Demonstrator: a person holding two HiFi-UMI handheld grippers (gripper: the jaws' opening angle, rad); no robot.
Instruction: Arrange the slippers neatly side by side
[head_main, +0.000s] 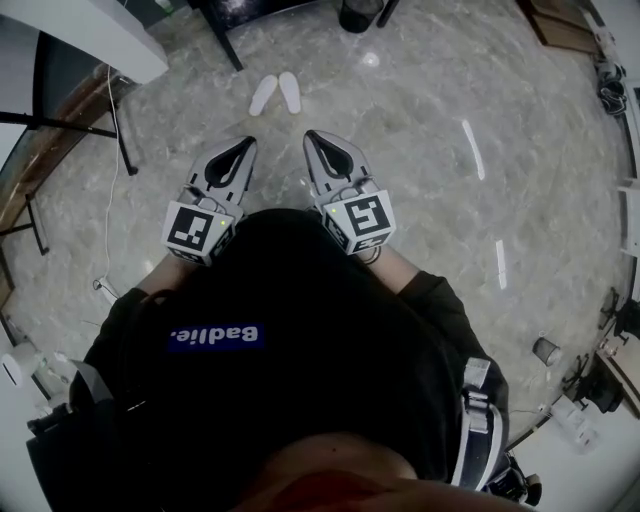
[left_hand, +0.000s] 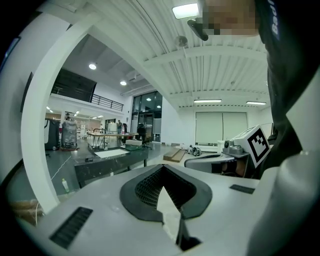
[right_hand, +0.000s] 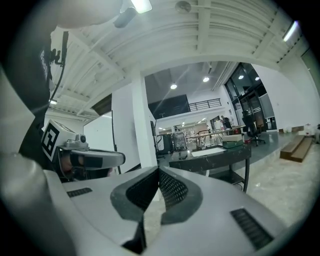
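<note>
Slippers (head_main: 276, 94) are in neither tool's hold. The left gripper (head_main: 243, 146) is clenched with nothing in it: in the left gripper view its ribbed dark pads (left_hand: 150, 186) run together to a point, and only a sliver of pale floor shows through the gap behind that point. The right gripper (head_main: 313, 138) is clenched and empty too, and in the right gripper view its pads (right_hand: 172, 189) meet at the tip in the same way. Both tools are held level in front of the person's black shirt (head_main: 300, 340), close to each other but apart, noses pointing forward. Their marker cubes, the left (head_main: 200, 230) and the right (head_main: 360, 220), sit back by the body. Each gripper view catches the other tool off to its side. Further out, ahead of both noses and well clear of them, the two white slippers lie on the grey marbled floor (head_main: 430, 130). They are just beside each other and not quite parallel, being closer at the far ends and spread at the near ends. Beyond them stands a dark table leg (head_main: 226, 42). A white cable (head_main: 112, 150) trails down the floor at the person's left. The gripper views look across a bright hall with a dark table (left_hand: 110, 162) and some wooden boards (right_hand: 297, 147) on the floor.
</note>
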